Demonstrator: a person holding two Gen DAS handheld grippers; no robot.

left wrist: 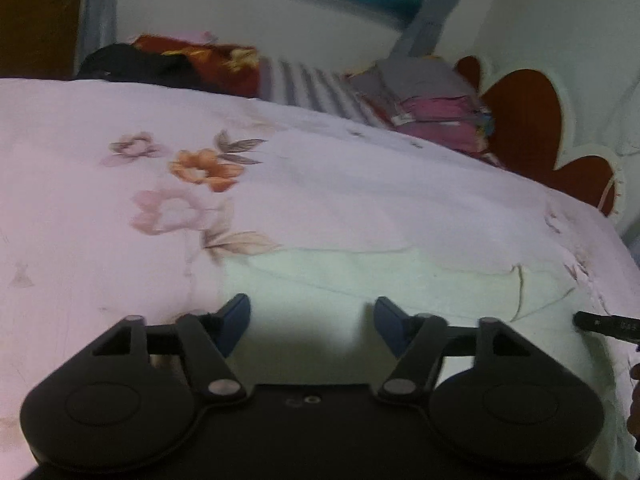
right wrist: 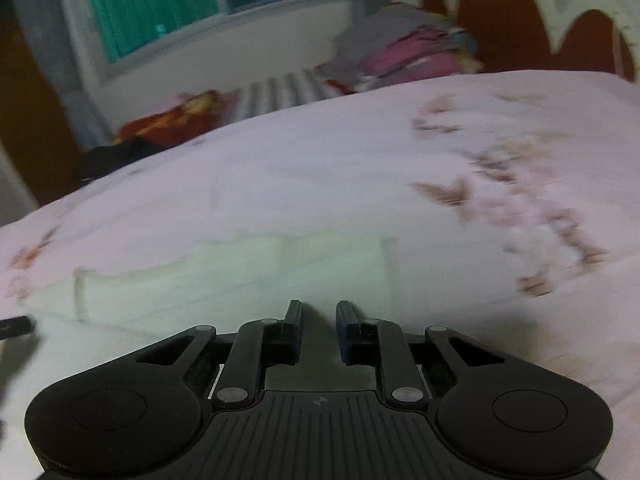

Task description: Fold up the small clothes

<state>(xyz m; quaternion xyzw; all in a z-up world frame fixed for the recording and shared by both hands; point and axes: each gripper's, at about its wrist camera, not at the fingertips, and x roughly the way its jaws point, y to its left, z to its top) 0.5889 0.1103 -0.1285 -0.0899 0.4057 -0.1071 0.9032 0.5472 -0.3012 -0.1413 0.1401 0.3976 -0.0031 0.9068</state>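
Hovering over the bed, both grippers pointed down at a pale garment [left wrist: 384, 280] lying flat on the floral bedsheet [left wrist: 120, 120], near the front edge of the mattress. Left gripper [left wrist: 312, 326] had its jaws well apart, nothing between them, cloth just below. Right gripper [right wrist: 318, 330] had jaws nearly together with a narrow gap; no fabric visibly pinched, though the pale cloth sat right under the tips.

Risks, as judged: the garment was almost the same tone as the sheet, so a pinch could easily grab the bedsheet along with it, or only the top layer of the cloth. Both views were smeared with motion blur, so edges were hard to place; a grab aimed at a fuzzy edge could miss the hem. The right jaws looked too narrow to take a fold without opening wider first. The two grippers were near each other (the other gripper's tip [left wrist: 604, 324] showed at the left view's right margin), so a bump was possible.

Orientation: the garment's long axis ran side to side across both views, roughly parallel to the bed's near edge. In the right view a narrower part, maybe a sleeve or leg, extended toward the left. Which end was the top, couldn't tell.

A clothes pile [left wrist: 432, 108] sat far back, well apart.
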